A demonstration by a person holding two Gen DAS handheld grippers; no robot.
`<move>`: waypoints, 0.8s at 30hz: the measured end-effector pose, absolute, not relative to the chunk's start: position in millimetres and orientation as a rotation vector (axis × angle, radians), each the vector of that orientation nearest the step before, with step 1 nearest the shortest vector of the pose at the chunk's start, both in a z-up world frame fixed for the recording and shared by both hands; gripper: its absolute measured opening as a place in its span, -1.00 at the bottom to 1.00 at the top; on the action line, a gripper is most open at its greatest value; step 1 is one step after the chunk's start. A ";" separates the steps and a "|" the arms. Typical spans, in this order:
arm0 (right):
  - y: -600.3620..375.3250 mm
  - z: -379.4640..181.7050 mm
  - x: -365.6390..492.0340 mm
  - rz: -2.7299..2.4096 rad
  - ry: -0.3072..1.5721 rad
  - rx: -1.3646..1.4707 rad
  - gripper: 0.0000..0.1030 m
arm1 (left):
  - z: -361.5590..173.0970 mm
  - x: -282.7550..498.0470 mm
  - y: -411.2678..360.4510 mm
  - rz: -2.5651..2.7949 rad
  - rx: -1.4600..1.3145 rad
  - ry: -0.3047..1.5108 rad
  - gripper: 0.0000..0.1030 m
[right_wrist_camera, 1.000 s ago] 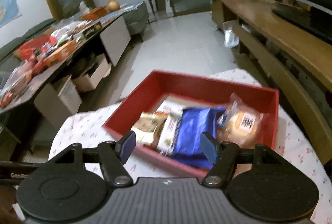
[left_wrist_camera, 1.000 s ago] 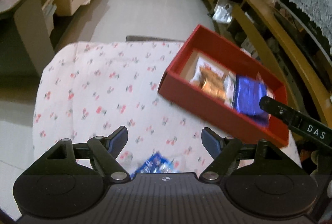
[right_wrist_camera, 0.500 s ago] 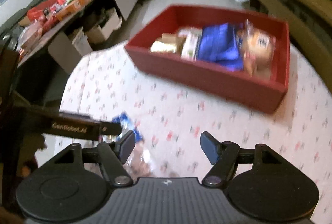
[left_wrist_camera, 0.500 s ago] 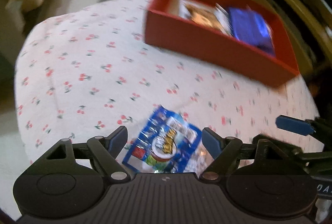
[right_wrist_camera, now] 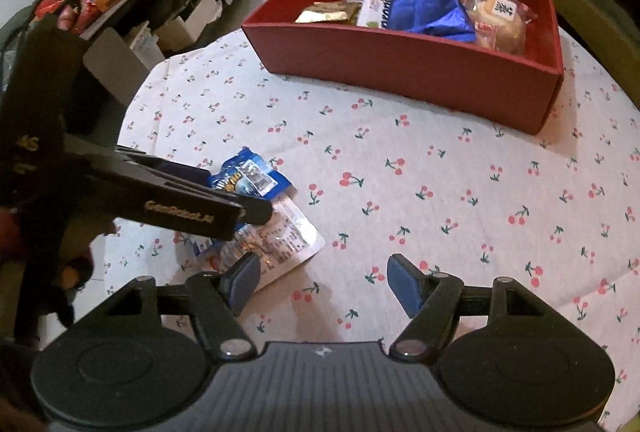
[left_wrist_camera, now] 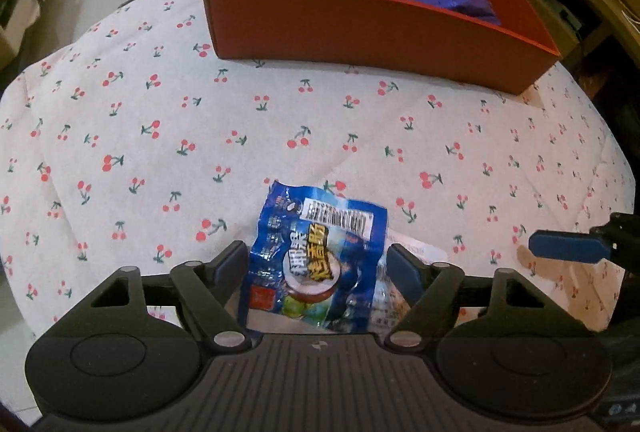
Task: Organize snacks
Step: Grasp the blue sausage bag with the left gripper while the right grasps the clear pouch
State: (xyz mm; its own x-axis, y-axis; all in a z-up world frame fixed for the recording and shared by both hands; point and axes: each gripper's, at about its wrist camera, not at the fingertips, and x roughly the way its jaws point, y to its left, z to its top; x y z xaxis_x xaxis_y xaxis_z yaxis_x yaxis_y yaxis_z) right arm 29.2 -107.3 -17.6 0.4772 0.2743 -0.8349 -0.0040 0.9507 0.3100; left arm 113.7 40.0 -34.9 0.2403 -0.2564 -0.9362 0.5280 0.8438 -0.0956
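Table: round top under a white quilted cloth printed with red cherries (left_wrist_camera: pixel 160 120), filling most of both views.
Box: rectangular red cardboard tray (right_wrist_camera: pixel 400 60) standing on the cloth at the far side, well apart from both grippers.
Box contents: a crinkled shiny blue foil bag (right_wrist_camera: pixel 430 10) in the middle, a gold-brown wrapped bar (right_wrist_camera: pixel 326 12) to its left, a white packet with dark lettering (right_wrist_camera: pixel 374 8) between those two, and a clear-wrapped pale bun with a printed label (right_wrist_camera: pixel 502 20) at the right end.
Left gripper: black two-finger tool with blue pads (left_wrist_camera: pixel 318 264), jaws spread wide, one pad on either side of the loose packet; whether they touch it cannot be told, and nothing is clamped.
Right gripper: same black tool with blue pads (right_wrist_camera: pixel 322 282), jaws wide apart over bare cloth, holding nothing.
Loose snack: crumpled blue plastic packet with a barcode and yellow lettering (left_wrist_camera: pixel 316 260), lying flat on the cloth near the front edge.
Second loose snack: clear packet with white printed panel (right_wrist_camera: pixel 280 240), partly under the blue one, just beside the right gripper's left pad.
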 end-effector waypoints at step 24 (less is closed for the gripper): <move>-40.1 -36.6 46.3 0.082 1.101 0.439 0.62 | -1.0 122.0 101.4 -0.385 0.047 1.215 0.45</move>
